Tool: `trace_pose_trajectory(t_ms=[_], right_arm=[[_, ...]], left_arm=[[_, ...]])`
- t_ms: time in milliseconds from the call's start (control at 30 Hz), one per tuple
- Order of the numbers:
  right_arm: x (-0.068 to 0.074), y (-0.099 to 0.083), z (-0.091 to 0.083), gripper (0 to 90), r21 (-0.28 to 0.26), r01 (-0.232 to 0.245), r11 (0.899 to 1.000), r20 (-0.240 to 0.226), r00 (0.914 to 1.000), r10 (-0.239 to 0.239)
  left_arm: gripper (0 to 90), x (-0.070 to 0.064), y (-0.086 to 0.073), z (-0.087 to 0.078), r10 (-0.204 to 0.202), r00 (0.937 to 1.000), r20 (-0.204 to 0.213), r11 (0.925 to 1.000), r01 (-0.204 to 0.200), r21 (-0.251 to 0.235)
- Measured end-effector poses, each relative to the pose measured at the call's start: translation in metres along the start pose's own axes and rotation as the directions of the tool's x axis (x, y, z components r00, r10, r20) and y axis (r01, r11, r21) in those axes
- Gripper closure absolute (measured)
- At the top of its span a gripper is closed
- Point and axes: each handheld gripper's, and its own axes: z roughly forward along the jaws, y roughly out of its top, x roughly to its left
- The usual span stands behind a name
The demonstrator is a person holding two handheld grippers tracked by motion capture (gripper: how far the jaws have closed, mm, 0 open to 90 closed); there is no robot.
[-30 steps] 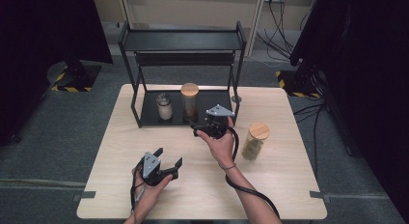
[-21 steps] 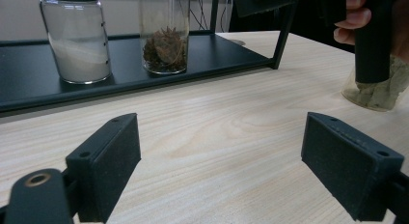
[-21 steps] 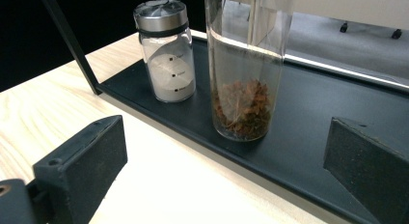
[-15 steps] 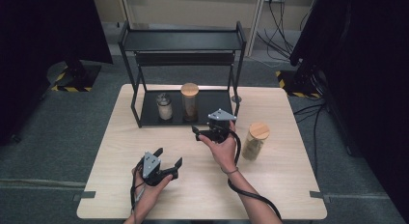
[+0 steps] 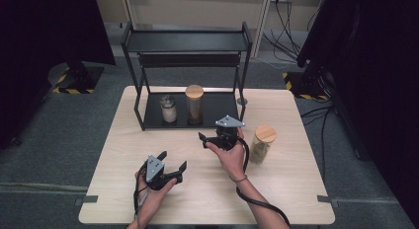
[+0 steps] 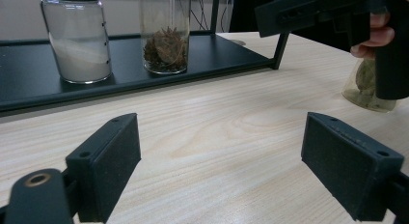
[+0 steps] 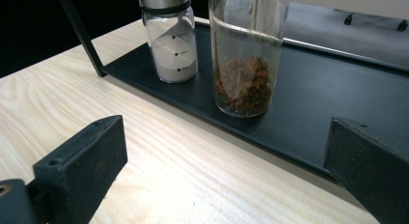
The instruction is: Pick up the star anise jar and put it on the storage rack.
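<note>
right gripper (image 5: pixel 213 138) wide open, empty, just in front of rack (image 5: pixel 187 41). cork-lid jar (image 7: pixel 245 55) upright on rack's bottom shelf, straight ahead. left gripper (image 5: pixel 170 166) farther back, open too, nothing held.

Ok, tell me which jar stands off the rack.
The cork-lidded jar on the bare table, beside the right gripper; the other two stand on the rack's shelf.

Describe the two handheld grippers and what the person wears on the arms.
Both the left gripper and the right gripper are black, each topped by a grey three-cornered plate, with a black cable trailing back along the forearm. Their jaws are flat, rectangular black blocks with small screw holes. The forearms are bare, without sleeves; a thin band circles the right wrist.
</note>
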Motion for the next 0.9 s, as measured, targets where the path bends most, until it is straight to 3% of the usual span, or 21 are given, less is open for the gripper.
trace_pose_trajectory(t_ms=[900], right_arm=[[0.000, -0.021, -0.014, 1.9, 0.018, -0.010, 1.000, -0.006, 0.9999, 0.010]], left_arm=[[13.3, 0.000, 0.000, 0.000, 0.002, 1.0000, -0.002, 1.0000, -0.002, 0.000]])
